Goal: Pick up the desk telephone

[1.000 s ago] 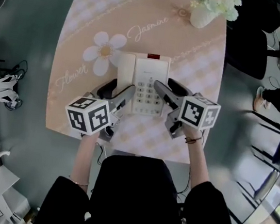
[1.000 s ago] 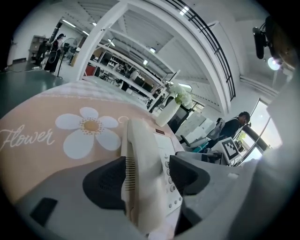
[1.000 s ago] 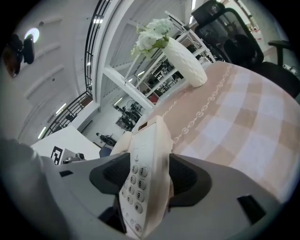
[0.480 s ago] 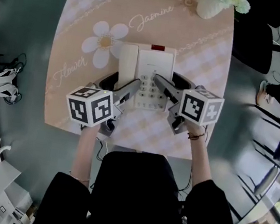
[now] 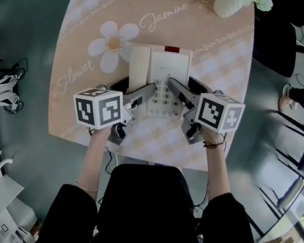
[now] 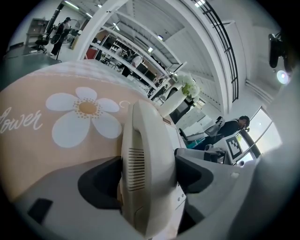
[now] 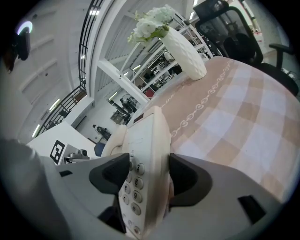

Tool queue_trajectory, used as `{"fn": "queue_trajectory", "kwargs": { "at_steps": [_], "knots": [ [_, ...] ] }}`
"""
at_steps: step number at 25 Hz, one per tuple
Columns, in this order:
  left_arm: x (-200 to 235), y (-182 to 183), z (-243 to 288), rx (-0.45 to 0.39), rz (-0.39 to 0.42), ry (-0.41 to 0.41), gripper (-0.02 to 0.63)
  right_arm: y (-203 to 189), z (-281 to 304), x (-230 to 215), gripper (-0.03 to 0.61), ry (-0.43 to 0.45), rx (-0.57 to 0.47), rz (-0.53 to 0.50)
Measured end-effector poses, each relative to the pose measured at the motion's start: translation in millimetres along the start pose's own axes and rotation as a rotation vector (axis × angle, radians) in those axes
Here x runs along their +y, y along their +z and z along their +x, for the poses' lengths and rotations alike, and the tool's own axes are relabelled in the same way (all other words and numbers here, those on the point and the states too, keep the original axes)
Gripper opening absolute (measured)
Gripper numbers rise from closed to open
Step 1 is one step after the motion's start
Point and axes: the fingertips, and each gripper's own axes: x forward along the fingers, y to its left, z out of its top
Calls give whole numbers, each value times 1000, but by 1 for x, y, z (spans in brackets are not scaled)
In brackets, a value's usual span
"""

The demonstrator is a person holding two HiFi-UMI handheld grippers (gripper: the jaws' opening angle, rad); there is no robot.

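While fingers of the left gripper [image 6: 148, 169], just widened, straddle the telephone [image 5: 161, 68] handset [image 5: 138, 68] without pressing, those of the right gripper [image 7: 147, 176] clamp its 3 o'clock edge, hiding some keys [image 5: 164, 95].

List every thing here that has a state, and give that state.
desk telephone, flat on the table, handset in its cradle.
left claw, jaws just been opening, astride the handset, not clamped.
right claw, closed on the telephone's keypad edge.
vase, upright, holding flowers.
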Motion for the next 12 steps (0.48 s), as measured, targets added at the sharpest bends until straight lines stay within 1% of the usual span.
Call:
{"fn": "queue_trajectory", "kwargs": {
  "at_steps": [6, 12],
  "knots": [
    [3, 2, -1, -47, -33, 57, 331, 0, 0, -2, 245, -31, -25, 34],
    [3, -1, -3, -42, -50, 78, 327, -2, -1, -2, 245, -37, -27, 60]
  ]
}}
